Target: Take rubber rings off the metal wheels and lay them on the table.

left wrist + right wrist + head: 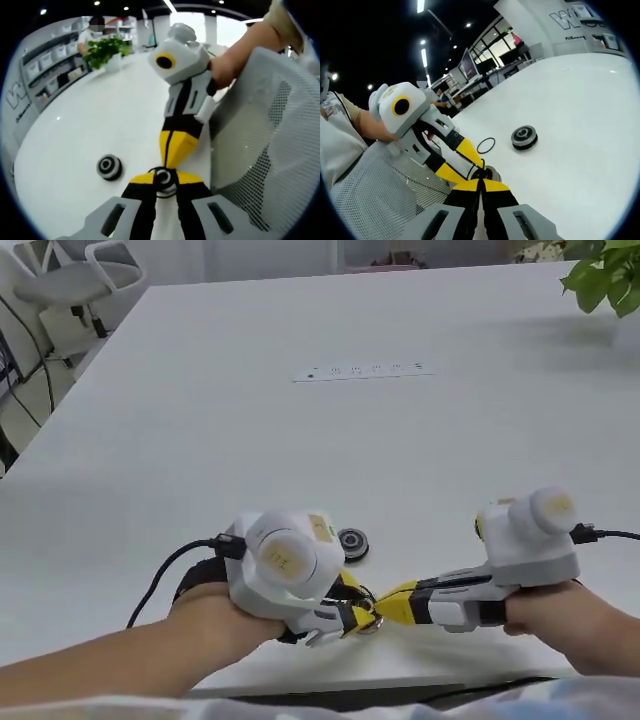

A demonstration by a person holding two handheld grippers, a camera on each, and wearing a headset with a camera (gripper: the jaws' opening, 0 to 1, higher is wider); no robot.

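Left gripper [167,184] clamps wheel [164,177] near table [300,440] edge; right gripper [481,182] pinches its ring [482,167]. Advised: steady wheel, peel ring evenly. Second wheel [524,136] and loose ring [486,145] lie nearby.

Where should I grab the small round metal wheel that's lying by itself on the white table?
Probably from above, pinching across its outer rim. The small round metal wheel lies flat on the white table, hub up, with bare table around it, so opposite sides of the rim look reachable while its lower face is not.
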